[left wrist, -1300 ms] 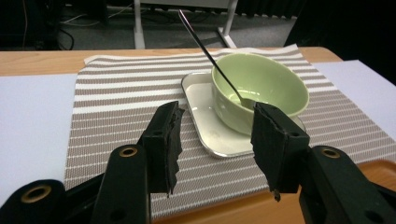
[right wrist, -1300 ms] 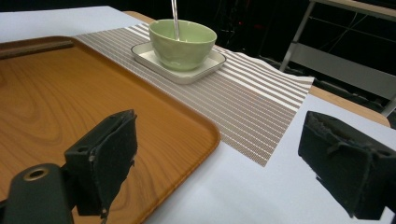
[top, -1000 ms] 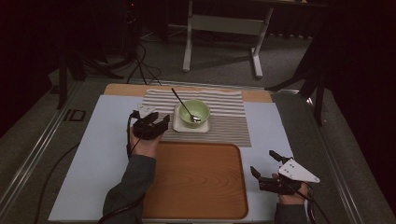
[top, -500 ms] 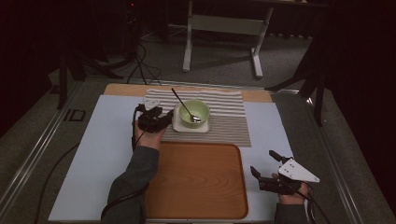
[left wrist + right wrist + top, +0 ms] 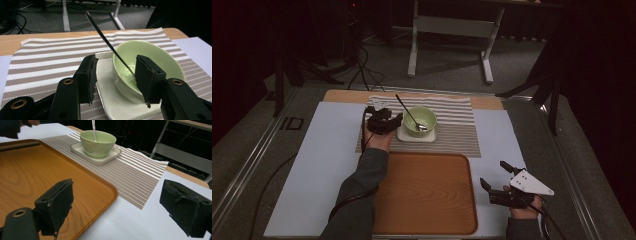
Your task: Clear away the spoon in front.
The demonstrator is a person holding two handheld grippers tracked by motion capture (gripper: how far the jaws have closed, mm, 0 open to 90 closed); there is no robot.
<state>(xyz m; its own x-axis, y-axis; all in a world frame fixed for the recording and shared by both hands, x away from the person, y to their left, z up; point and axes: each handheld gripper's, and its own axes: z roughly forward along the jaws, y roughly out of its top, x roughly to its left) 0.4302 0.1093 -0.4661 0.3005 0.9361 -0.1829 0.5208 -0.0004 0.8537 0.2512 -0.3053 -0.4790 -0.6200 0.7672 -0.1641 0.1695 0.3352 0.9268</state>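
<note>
A pale green bowl (image 5: 421, 120) stands on a white square plate (image 5: 417, 135) on the striped placemat (image 5: 454, 130). A long dark spoon (image 5: 406, 111) leans in the bowl, handle up and to the left. My left gripper (image 5: 386, 121) sits just left of the bowl, open. In the left gripper view its jaws (image 5: 116, 77) frame the bowl (image 5: 155, 57) and the spoon (image 5: 107, 40), with no pad pressing on either. My right gripper (image 5: 493, 173) rests open and empty at the near right, beside the wooden tray (image 5: 422, 195).
The bare wooden tray (image 5: 37, 175) lies on a pale blue sheet (image 5: 322, 150), in front of the placemat (image 5: 135, 177). In the right gripper view the bowl (image 5: 98, 142) and plate (image 5: 110, 157) stand beyond the tray. A metal stand (image 5: 447, 30) is on the floor behind the table.
My left gripper has moved right and away from the person, closing in on the bowl's left side. Its jaws keep the same gap. The right gripper has stayed put.
</note>
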